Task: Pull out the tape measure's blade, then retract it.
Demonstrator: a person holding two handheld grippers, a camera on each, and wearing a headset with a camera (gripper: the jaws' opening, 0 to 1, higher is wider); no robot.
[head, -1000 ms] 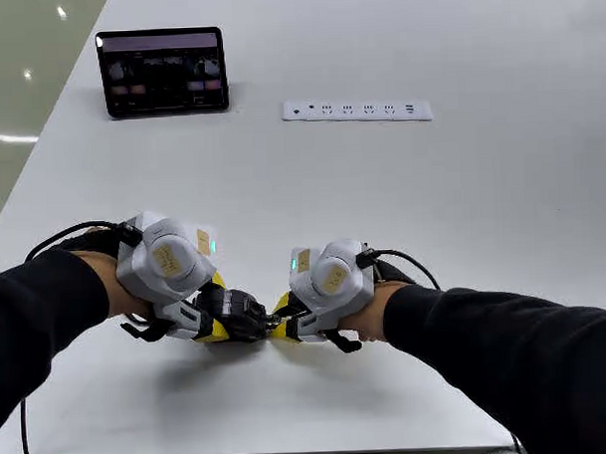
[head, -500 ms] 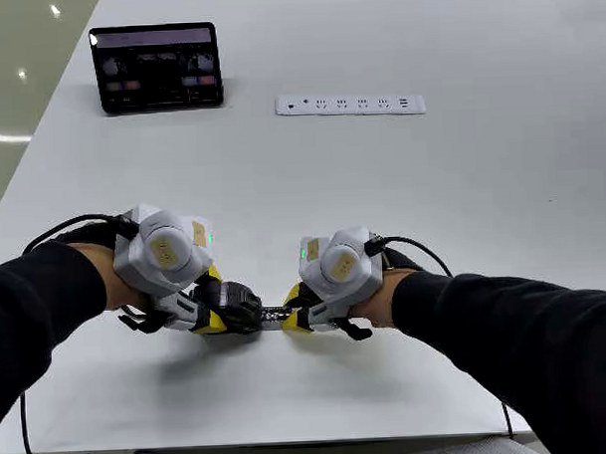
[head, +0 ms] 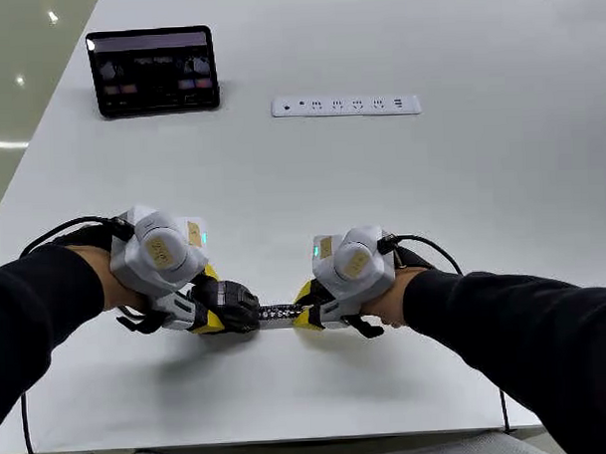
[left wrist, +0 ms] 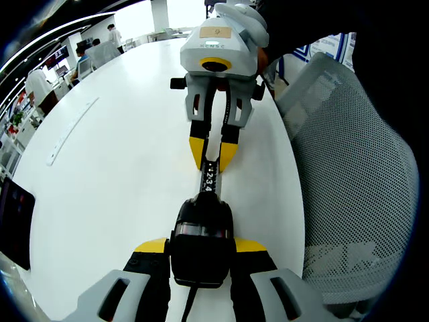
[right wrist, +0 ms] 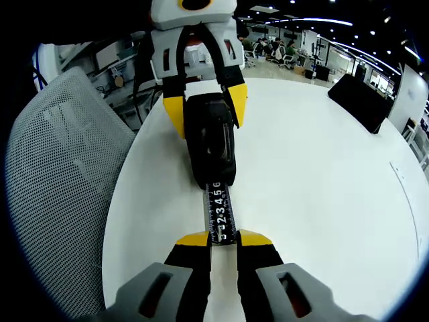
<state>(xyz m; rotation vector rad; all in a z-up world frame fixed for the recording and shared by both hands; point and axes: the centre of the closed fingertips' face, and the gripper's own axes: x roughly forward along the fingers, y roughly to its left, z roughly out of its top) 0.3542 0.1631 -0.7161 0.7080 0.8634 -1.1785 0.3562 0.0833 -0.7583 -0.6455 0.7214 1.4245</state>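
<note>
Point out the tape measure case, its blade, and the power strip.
tape measure case (right wrist: 211, 142), right gripper view, on its black body.
blade (right wrist: 220, 213), right gripper view, on the printed numbers.
power strip (head: 346, 106), head view, middle of its top.

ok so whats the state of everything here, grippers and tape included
left gripper, shut on the tape measure
right gripper, shut on the blade tip
blade, pulled out a short way
tablet, propped up, screen lit
power strip, lying flat, nothing plugged in
</note>
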